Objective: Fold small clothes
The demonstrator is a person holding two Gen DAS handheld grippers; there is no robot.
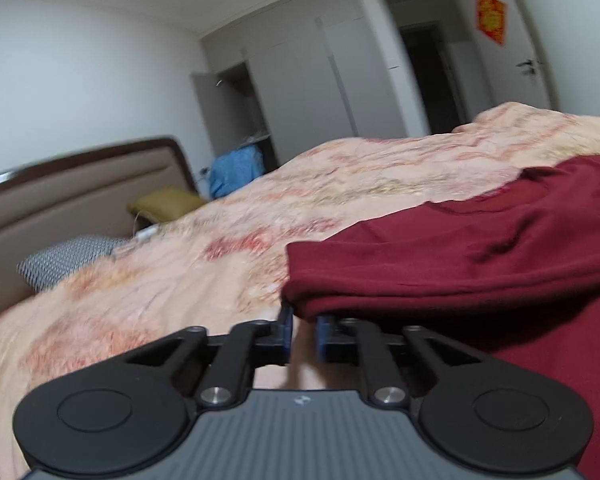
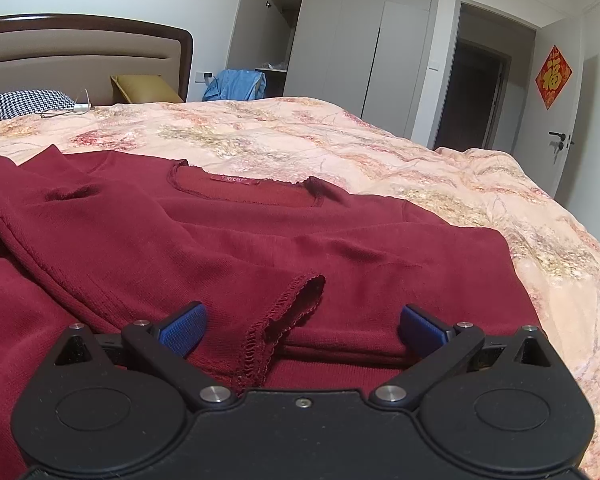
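Observation:
A dark red long-sleeved top (image 2: 260, 232) lies spread on the bed, neckline and label facing away from me. One sleeve is folded in, and its frilled cuff (image 2: 296, 304) rests between the wide-apart blue pads of my right gripper (image 2: 302, 328), which is open and touches nothing. In the left wrist view the same red top (image 1: 460, 248) fills the right side. Its folded edge is raised off the bedspread and drapes over the fingertips of my left gripper (image 1: 304, 330). The blue pads there stand almost together, shut on that edge, and the tips are hidden under the cloth.
The floral peach bedspread (image 2: 340, 132) covers the bed. A padded headboard (image 2: 80, 52), a houndstooth pillow (image 2: 32, 104) and a mustard cushion (image 2: 144, 88) are at the far end. Beyond stand a wardrobe (image 2: 340, 40) with one door open, a blue cloth (image 2: 236, 84) and a doorway (image 2: 472, 92).

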